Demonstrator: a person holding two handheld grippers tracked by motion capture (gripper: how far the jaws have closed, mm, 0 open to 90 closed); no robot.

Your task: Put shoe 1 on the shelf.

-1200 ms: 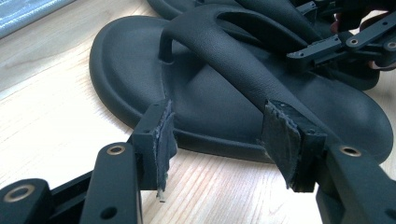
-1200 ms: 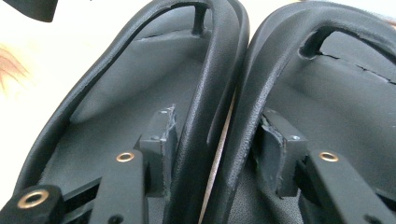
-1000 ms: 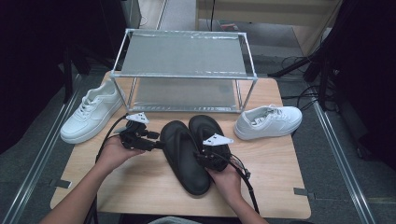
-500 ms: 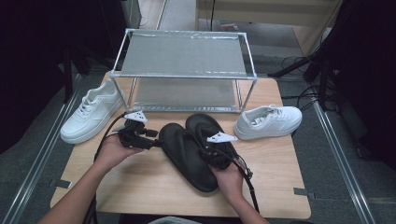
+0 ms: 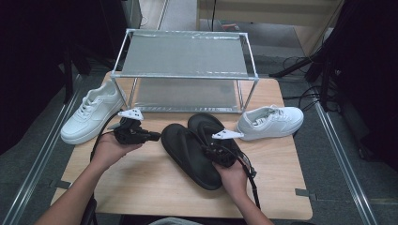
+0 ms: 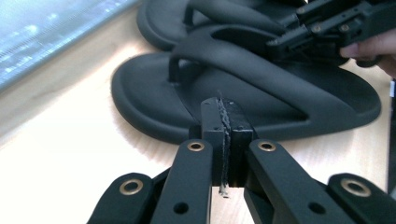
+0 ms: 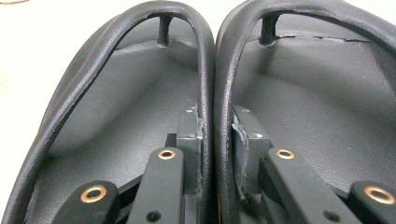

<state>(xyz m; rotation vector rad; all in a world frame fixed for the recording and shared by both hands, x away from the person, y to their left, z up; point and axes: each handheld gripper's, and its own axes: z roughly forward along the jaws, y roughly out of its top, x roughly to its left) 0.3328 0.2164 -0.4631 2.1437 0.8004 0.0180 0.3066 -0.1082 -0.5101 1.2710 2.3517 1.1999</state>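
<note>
Two black flip-flop sandals lie side by side on the wooden table, one nearer me and one farther. My right gripper is shut on their two inner straps. In the right gripper view its pads press the straps together, after closing within the last second. My left gripper sits just left of the sandals' toe ends. Its jaws have just been closing, and in the left gripper view the pads meet with nothing between them, just short of the nearer sandal.
A two-level metal rack stands at the back of the table. One white sneaker lies at the left edge and another to the right of the sandals. Cables trail from both grippers toward me.
My left gripper's jaws have come together. The sandals shifted slightly under the right gripper. Both hands stay about where they were.
</note>
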